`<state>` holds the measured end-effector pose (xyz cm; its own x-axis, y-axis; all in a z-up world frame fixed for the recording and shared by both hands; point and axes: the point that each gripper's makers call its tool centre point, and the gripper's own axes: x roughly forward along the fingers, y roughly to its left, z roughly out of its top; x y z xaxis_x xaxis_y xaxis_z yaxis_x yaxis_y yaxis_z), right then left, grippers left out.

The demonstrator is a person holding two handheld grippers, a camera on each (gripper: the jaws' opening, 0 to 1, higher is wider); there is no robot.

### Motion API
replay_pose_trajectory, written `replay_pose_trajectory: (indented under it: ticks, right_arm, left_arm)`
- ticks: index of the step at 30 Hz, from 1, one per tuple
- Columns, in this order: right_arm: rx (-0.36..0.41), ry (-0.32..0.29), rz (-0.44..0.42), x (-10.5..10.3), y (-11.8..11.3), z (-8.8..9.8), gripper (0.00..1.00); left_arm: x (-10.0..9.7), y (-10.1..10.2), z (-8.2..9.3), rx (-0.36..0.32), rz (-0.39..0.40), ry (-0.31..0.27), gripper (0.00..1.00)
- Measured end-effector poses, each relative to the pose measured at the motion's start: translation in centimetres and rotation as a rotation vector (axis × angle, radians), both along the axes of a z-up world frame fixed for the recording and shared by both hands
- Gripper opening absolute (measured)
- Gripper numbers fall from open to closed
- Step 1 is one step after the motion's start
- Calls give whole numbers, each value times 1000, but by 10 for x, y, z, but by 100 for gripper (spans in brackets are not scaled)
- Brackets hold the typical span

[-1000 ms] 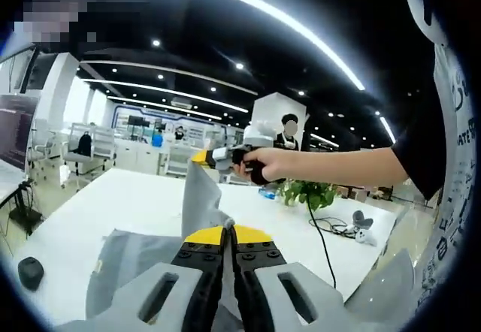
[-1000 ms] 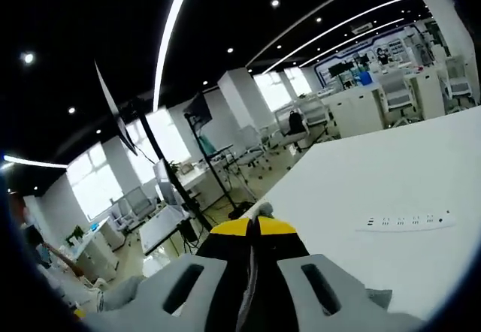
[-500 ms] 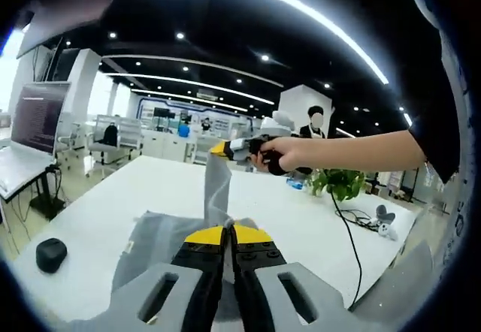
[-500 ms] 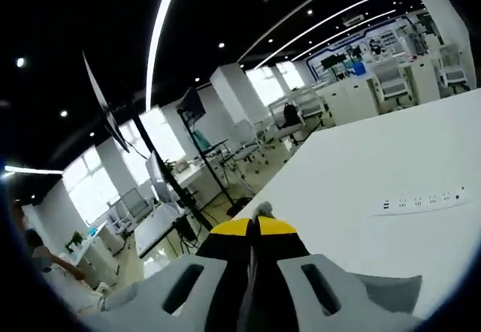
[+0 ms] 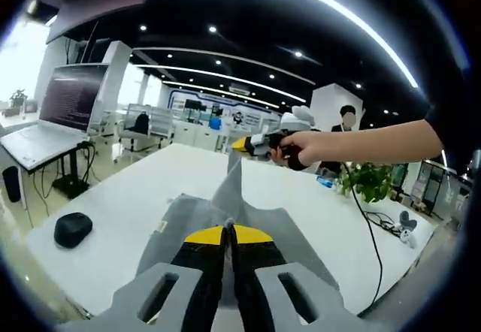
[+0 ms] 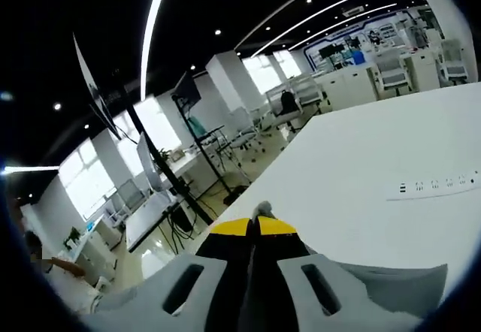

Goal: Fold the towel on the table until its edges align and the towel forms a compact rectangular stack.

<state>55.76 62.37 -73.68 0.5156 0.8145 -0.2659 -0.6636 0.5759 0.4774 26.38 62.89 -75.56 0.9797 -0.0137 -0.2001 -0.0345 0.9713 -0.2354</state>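
The gray towel (image 5: 248, 223) lies partly on the white table (image 5: 135, 197) and partly up in the air. Both grippers are holding it.

In the left gripper view, the left gripper (image 5: 228, 234) has its jaws pressed together on a near edge of the towel. The cloth comes out from between the yellow tips and spreads over the table in front. Farther off, a person's hand (image 5: 308, 148) holds the right gripper (image 5: 242, 144) up above the table. A thin point of the towel rises to it like a little tent, so this gripper is pinching a far corner.

In the right gripper view, the right gripper (image 6: 255, 223) has its jaws close together too, and a small bit of gray cloth pokes out at the tips. More of the towel (image 6: 406, 287) hangs low on the right.

To the left on the table sits a black mouse (image 5: 73, 229). A white power strip (image 6: 436, 187) lies on the table (image 6: 361, 174) in the right gripper view. A green plant (image 5: 372, 182) stands at the far right.

I think the folding is only at its start or middle. The towel is lifted and stretched, not flat. The edges do not line up yet, and there is no neat stack. The held corners need to be laid down on the other side, and likely more folds come after that.
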Motion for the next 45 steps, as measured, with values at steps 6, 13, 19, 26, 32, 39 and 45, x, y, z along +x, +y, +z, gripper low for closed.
replay_pose_trajectory:
  ticks: [6,13,19,26,32,39,45]
  right_arm:
    - [-20,18,9,1,22,-21,0]
    - [-88,7,22,6,46,-45,0]
    - [-172,-1,10,12,62,-74,0]
    - [-257,-24,-22,6,81,-98,0]
    - [-303,-72,-55,16,93,-113,0]
    - [-359,-123,-62,21,104,-132,1]
    - [-376,-122,-49,22,105,-143,2]
  left_arm:
    - [-3,19,-26,-18,56,22,2]
    - [0,35,-41,-21,70,43,2]
    - [1,45,-61,-25,111,76,2]
    - [2,58,-83,-25,157,112,2]
    - [4,68,-99,-21,178,131,3]
    - [8,80,-115,-85,238,138,3]
    - [12,84,-130,-134,253,161,4]
